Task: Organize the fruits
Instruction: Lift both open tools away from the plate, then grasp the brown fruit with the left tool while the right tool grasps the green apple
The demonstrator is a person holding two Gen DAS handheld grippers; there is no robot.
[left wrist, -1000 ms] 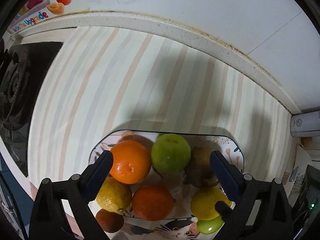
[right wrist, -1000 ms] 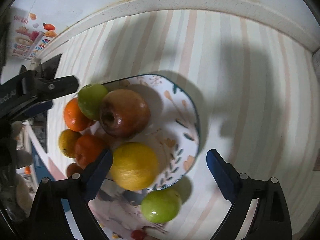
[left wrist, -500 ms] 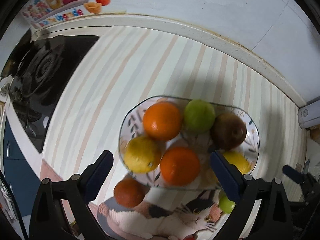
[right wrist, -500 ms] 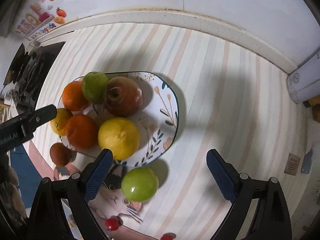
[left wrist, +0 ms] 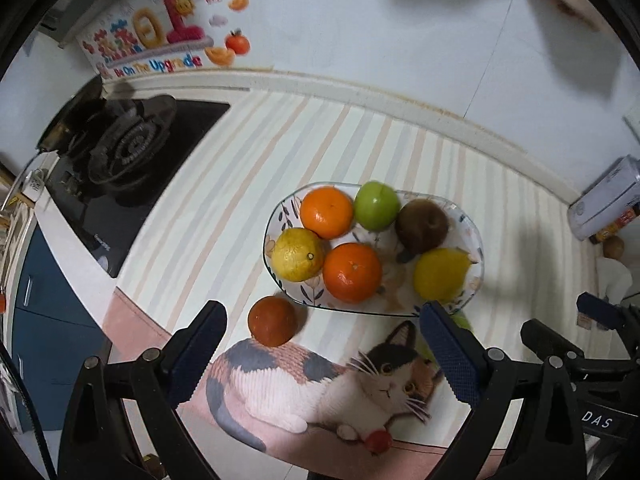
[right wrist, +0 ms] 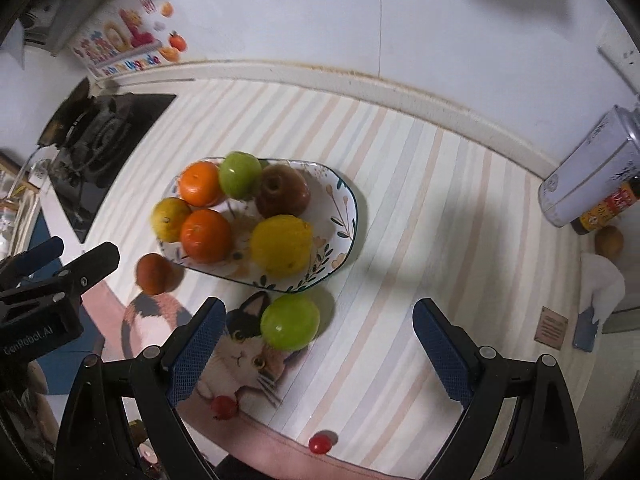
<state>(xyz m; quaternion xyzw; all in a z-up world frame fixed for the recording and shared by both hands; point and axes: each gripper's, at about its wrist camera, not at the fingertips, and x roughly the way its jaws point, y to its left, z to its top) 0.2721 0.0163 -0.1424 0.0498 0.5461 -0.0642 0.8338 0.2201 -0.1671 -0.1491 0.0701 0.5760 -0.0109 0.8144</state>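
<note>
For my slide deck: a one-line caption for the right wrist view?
Open right gripper above a green apple lying off the fruit-filled plate on a striped counter.

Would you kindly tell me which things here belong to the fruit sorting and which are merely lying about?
Part of the job:
plate, holding two oranges, two yellow citrus, a green apple and a brown fruit
loose green apple on the mat
loose reddish fruit beside the plate
left tongs and right tongs, both open

Lying about:
gas stove
tin canister
sauce bottle
wall sticker
</note>
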